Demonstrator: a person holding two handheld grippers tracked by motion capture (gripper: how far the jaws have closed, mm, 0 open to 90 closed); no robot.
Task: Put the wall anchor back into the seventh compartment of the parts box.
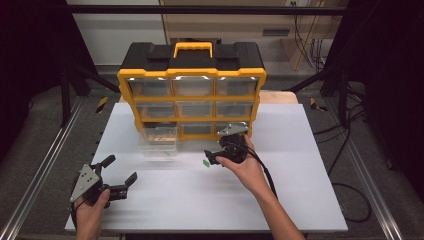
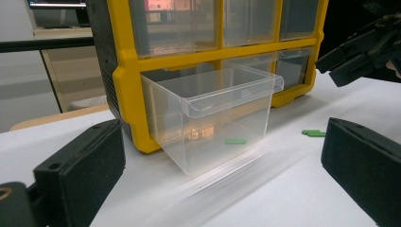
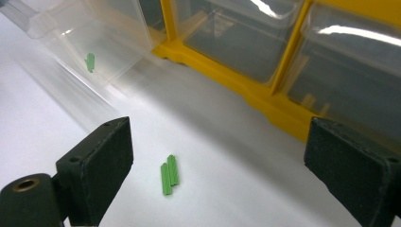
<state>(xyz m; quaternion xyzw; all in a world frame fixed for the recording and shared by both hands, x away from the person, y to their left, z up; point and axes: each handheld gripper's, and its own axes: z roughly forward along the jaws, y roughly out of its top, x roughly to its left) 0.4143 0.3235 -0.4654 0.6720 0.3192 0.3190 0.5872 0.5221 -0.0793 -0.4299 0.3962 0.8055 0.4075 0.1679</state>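
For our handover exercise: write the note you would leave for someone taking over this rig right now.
Left gripper: open, holding nothing, near the table's front left corner.
Right gripper: open, hovering over the two green pieces lying side by side on the table.
Clear drawer: pulled out of the yellow organizer's bottom-left slot, with one green piece seemingly already inside.
Done: drawer opened, one piece apparently stowed.
Left, probably: pick up the two pieces, drop them in the drawer, push it shut.
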